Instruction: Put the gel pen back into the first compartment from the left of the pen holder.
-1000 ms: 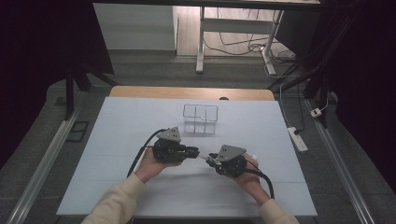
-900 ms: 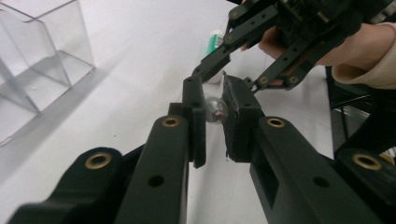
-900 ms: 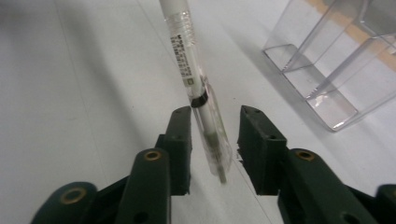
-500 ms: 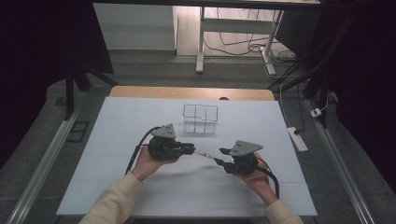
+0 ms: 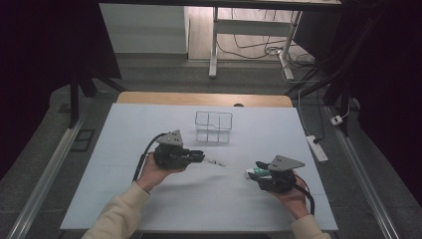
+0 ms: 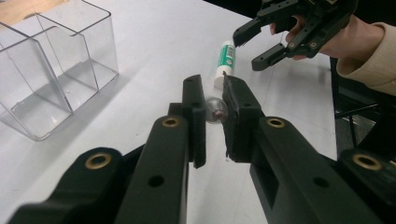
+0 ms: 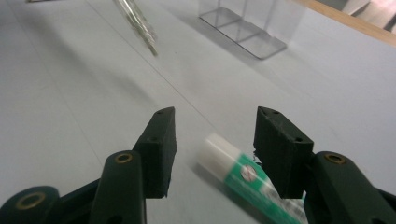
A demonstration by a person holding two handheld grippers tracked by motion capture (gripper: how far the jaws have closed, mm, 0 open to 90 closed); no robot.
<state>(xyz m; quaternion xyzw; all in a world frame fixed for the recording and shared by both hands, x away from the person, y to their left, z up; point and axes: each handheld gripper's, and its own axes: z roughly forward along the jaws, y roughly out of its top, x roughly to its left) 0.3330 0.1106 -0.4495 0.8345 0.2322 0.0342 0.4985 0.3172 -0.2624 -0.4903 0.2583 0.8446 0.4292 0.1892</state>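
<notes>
Count: one clear divided organiser, one green-and-white tube, one clear slender item, two grippers. The left gripper is clenched on the slender item's near end (contents too small to tell), holding it above the table. The right gripper has just been opening; its jaws stand released either side of the tube, which lies on the table. Since the earlier frames the right hand has drawn away rightward, apart from the left.
</notes>
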